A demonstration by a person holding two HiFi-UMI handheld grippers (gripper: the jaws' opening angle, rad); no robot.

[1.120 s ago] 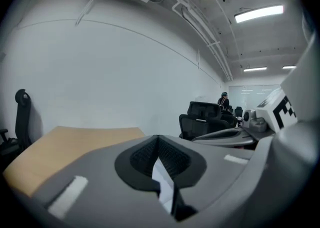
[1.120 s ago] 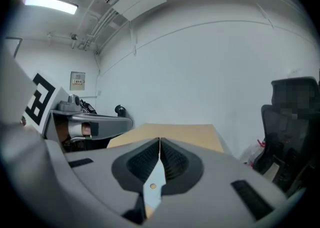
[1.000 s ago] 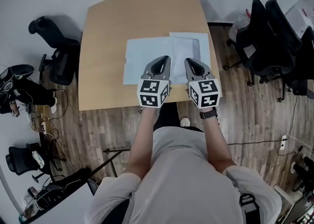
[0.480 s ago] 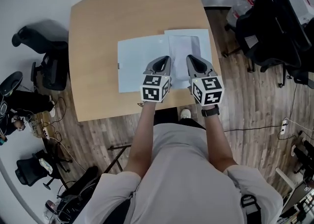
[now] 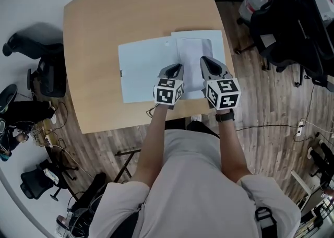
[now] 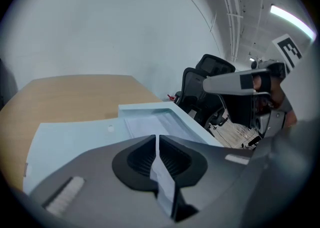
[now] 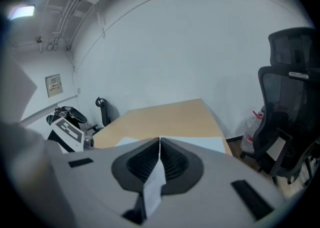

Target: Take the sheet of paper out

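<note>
While nothing has yet been lifted, the head view shows a pale blue folder (image 5: 141, 70) lying open on the desk (image 5: 104, 23). The sheet of paper (image 5: 193, 54) appears to sit under a clear pocket on the folder's right leaf. The left tool (image 5: 179, 67) hangs over the fold between the two leaves. The right tool (image 5: 204, 59) hangs over the near part of the pocket. Neither can be seen touching anything.

Seen from the left gripper view, the left tool (image 6: 156, 137) has its jaws parted by only a slit. They have just been opening, and nothing stands between them. Beyond them lie the folder (image 6: 70, 142) and the whitish sheet (image 6: 150, 122) inside its pocket. Office chairs (image 6: 210, 72) stand past the desk edge.

Looking along the right gripper view, the right tool (image 7: 160, 139) is clenched, jaws meeting in a thin line and gripping nothing. Only a pale strip of the folder (image 7: 207, 144) shows past them, then the bare desk (image 7: 165, 119) and a chair (image 7: 290, 112).

By my judgement the task is barely begun. The folder is open, which helps, but the sheet is still housed in its pocket. What remains is to steady the folder, pinch an edge of the sheet, slide it free and set it aside.
</note>
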